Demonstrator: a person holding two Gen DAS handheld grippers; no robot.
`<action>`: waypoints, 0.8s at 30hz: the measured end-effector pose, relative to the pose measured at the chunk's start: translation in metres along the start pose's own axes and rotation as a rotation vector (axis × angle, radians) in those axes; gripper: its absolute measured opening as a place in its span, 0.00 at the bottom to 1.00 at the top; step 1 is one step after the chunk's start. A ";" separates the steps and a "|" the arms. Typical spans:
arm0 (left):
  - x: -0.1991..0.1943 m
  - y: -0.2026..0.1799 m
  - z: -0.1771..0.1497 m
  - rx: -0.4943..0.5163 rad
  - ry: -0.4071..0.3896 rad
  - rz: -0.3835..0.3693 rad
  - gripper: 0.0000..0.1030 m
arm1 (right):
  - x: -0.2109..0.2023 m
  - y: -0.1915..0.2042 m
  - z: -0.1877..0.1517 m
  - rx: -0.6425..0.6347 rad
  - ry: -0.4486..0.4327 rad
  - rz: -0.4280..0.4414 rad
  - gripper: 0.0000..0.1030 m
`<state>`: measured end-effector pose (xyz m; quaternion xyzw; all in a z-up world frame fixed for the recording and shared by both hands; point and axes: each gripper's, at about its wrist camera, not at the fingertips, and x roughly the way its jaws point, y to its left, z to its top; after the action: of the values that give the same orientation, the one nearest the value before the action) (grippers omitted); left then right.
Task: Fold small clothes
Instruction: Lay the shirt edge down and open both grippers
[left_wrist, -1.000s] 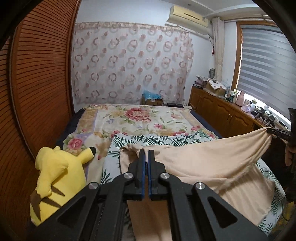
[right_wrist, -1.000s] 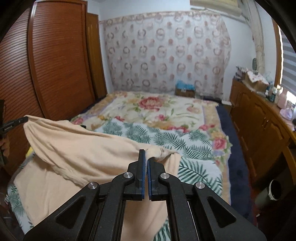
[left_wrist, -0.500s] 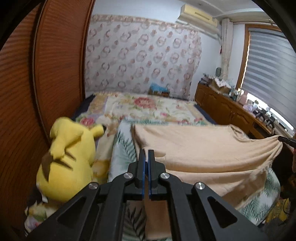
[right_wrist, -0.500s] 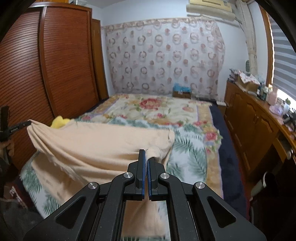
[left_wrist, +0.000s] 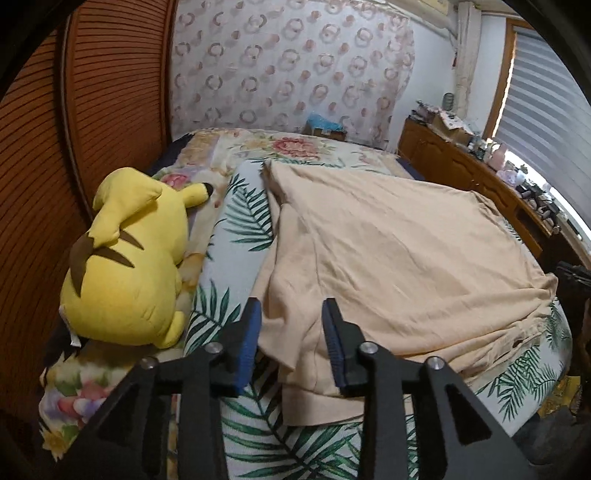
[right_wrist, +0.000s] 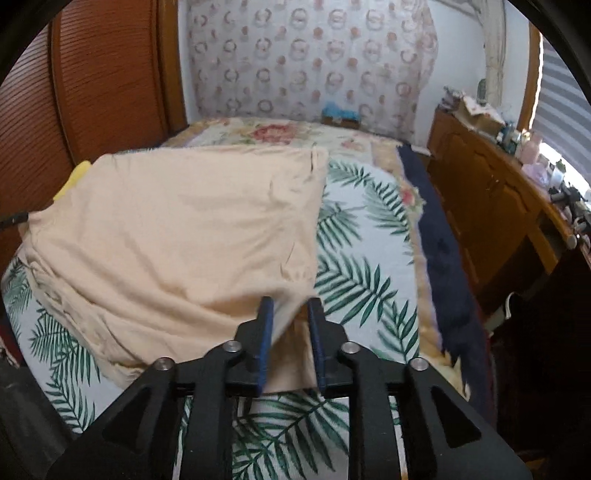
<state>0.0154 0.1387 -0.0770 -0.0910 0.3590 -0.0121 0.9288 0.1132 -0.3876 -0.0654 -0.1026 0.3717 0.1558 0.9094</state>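
Observation:
A peach garment (left_wrist: 388, 251) lies spread on the palm-leaf blanket (left_wrist: 240, 221), its near edge folded over. My left gripper (left_wrist: 291, 310) hovers over the garment's near left corner. Its jaws are opening, and a fold of cloth sits loose between the blue pads (left_wrist: 249, 332) without being pressed. In the right wrist view the same garment (right_wrist: 184, 221) covers the left half of the bed. My right gripper (right_wrist: 290, 306) is over its near right corner, jaws opening, with the cloth edge slack between the fingers.
A yellow plush toy (left_wrist: 125, 251) lies at the bed's left side against the wooden wardrobe doors (left_wrist: 92, 110). A floral quilt (right_wrist: 273, 133) covers the far bed. A wooden dresser (right_wrist: 491, 192) with clutter runs along the right under the window.
Both grippers came down and forward with the garment, which now rests flat on the bed instead of hanging stretched. Both pairs of jaws have gone from shut on the cloth to parted.

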 end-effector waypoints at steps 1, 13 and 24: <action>0.001 0.000 -0.002 -0.005 0.007 -0.001 0.33 | -0.002 0.000 0.002 -0.003 -0.010 -0.006 0.38; 0.016 0.000 -0.016 -0.010 0.065 0.038 0.36 | 0.033 0.021 -0.007 0.008 -0.011 0.054 0.60; 0.025 0.006 -0.021 -0.026 0.089 0.027 0.36 | 0.040 0.024 -0.019 0.031 -0.001 0.054 0.60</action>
<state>0.0202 0.1388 -0.1099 -0.0977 0.4011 0.0013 0.9108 0.1195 -0.3623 -0.1085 -0.0783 0.3760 0.1744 0.9067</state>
